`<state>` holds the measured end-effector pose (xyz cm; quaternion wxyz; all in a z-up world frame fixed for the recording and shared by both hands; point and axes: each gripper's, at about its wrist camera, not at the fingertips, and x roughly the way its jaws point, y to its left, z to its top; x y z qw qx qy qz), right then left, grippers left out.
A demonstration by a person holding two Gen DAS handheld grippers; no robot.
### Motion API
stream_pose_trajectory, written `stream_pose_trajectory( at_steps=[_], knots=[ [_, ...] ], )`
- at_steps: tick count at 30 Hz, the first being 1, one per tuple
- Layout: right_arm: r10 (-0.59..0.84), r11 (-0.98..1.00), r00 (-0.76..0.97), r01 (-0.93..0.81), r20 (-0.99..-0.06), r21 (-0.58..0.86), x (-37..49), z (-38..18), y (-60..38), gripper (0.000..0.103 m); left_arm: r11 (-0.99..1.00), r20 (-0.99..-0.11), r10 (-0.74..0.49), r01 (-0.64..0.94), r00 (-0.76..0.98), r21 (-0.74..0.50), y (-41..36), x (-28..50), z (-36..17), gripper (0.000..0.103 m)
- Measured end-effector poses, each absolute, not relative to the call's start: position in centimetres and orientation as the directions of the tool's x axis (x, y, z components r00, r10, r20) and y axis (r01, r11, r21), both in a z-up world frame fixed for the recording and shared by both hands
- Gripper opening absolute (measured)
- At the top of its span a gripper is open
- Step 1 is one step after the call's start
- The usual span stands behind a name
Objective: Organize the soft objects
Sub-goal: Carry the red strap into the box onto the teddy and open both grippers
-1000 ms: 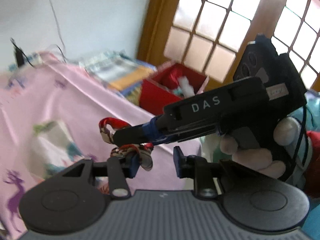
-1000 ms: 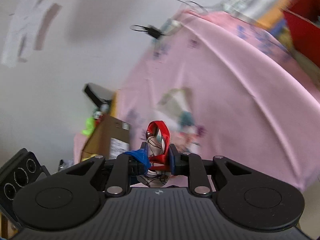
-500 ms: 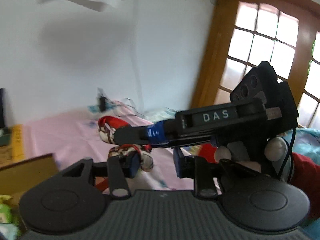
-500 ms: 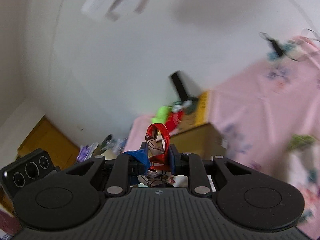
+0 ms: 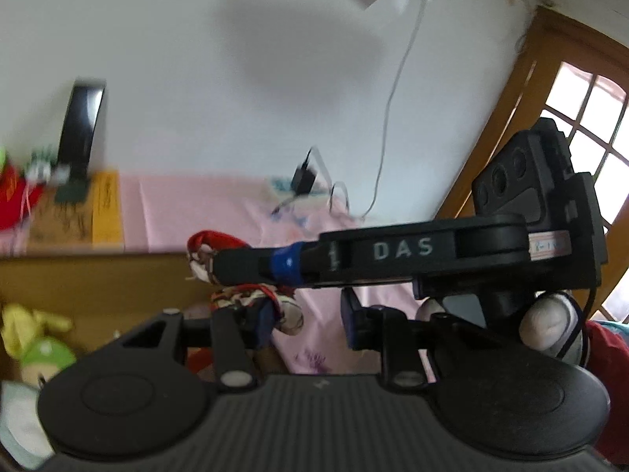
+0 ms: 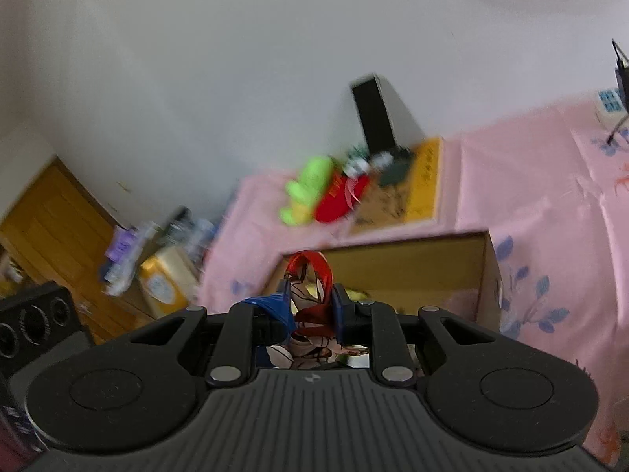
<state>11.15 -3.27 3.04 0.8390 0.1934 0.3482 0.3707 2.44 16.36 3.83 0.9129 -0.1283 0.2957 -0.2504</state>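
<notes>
While both hand-held grippers [image 6: 310,310] [image 5: 306,314] pinch the floppy red-and-white cloth toy [image 6: 310,275], an open cardboard box [image 6: 412,263] sits mid-frame on pink sheet [image 6: 550,204], plush behind.

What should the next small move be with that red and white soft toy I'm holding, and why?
Probably carry it a bit further forward until it hangs over the open cardboard box, then lower it in. The right hand-held gripper is shut on the red and white soft toy, and the box mouth lies just ahead and below, with a yellow-green plush already inside, as the left wrist view shows.
</notes>
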Motion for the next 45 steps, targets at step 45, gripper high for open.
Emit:
stream_pose_trajectory(
  at_steps=[45],
  knots=[
    [0.458,0.876,0.647,-0.209,-0.61,0.435,11.4,-2.1,-3.9,0.007,0.846,-0.633,-0.533,0.372,0.561,-0.382,20.2,5.5,-2.8,0.031]
  ],
)
